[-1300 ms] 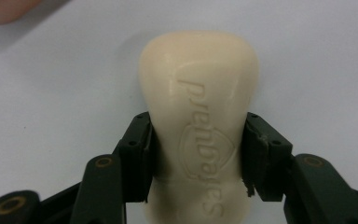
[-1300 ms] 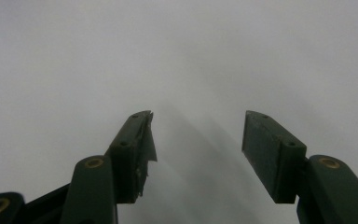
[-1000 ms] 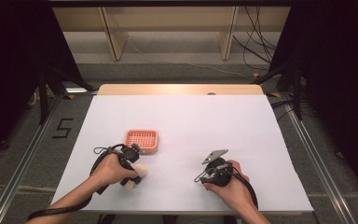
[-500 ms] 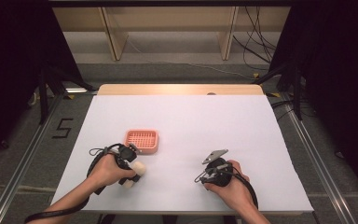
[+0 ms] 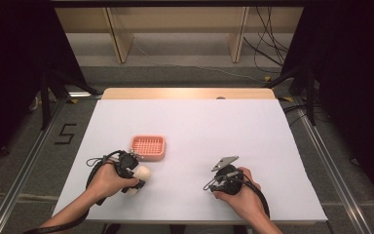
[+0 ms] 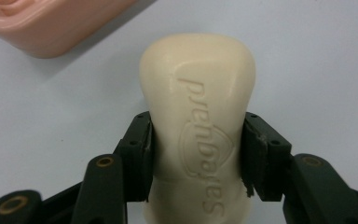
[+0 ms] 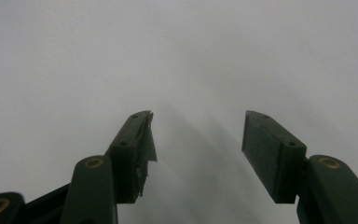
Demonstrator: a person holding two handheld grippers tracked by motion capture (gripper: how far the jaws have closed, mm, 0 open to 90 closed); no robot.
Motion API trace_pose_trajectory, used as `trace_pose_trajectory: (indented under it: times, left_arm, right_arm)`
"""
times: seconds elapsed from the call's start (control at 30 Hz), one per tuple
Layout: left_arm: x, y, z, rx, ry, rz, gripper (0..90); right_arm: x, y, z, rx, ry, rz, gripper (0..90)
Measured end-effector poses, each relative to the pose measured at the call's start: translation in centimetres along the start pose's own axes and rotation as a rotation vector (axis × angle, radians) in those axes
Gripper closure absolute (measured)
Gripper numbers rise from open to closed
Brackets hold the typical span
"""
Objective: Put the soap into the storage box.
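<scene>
Grip: left claw (image 6: 196, 154) clamped on soap bar (image 6: 198, 121).
Risk: smooth soap slips short of pink dish (image 5: 148, 147), 1 o'clock.
Right claw (image 7: 196, 154): apart, idle.

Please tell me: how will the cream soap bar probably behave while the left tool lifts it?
The soap bar looks solid, so it should stay stiff. Its smooth, rounded sides may slip between the left tool pads, which press only its lower part. The free upper end could tilt down, I think.

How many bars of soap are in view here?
1. The soap bar is clamped in the left tool, on the white table just in front of the pink soap dish.
</scene>
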State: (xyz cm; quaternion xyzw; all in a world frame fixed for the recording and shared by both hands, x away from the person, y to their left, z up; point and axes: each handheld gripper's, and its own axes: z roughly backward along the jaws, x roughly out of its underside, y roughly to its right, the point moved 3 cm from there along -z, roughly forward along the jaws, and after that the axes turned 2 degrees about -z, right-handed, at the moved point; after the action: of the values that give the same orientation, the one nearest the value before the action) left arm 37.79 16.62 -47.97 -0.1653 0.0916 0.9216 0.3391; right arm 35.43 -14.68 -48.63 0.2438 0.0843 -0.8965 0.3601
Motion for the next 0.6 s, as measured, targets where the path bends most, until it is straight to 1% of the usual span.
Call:
trace_pose_trajectory:
  times: [0.03,0.1,0.13,0.2,0.3,0.33,0.37,0.43,0.47,0.6]
  left_arm:
    - [0.05,-0.1,0.03,0.001,0.011,-0.002,49.4]
    - [0.09,-0.2,0.1,-0.009,0.024,0.003,49.4]
    - [0.12,-0.34,0.17,0.0,0.019,-0.012,49.4]
    - [0.18,-0.3,0.2,-0.004,0.03,-0.001,49.4]
    - [0.17,-0.47,0.43,-0.013,0.034,-0.012,49.4]
    - [0.17,-0.54,0.41,-0.009,0.046,-0.004,49.4]
    - [0.18,-0.54,0.47,-0.007,0.047,0.002,49.4]
    - [0.21,-0.59,0.46,-0.019,0.061,0.008,49.4]
    - [0.28,-0.71,0.54,-0.017,0.048,-0.009,49.4]
    - [0.35,-0.92,0.53,-0.023,0.052,-0.019,49.4]
  right_arm:
    - [0.0,0.02,-0.01,0.001,0.002,0.005,43.3]
    - [0.01,-0.1,-0.01,-0.002,0.001,-0.005,43.3]
    - [0.0,0.02,0.0,0.0,0.002,0.008,43.3]
    - [-0.01,0.03,-0.02,0.0,0.003,0.011,43.3]
    - [-0.02,0.0,-0.02,0.0,0.005,0.005,43.3]
    - [-0.03,0.0,0.0,0.001,0.005,0.005,43.3]
    - [-0.03,0.02,0.03,0.004,0.007,0.005,43.3]
    - [-0.02,0.06,0.04,0.005,0.01,0.007,43.3]
    - [-0.02,0.09,0.01,0.008,0.012,0.01,43.2]
    - [-0.02,0.1,0.03,0.007,0.013,0.012,43.2]
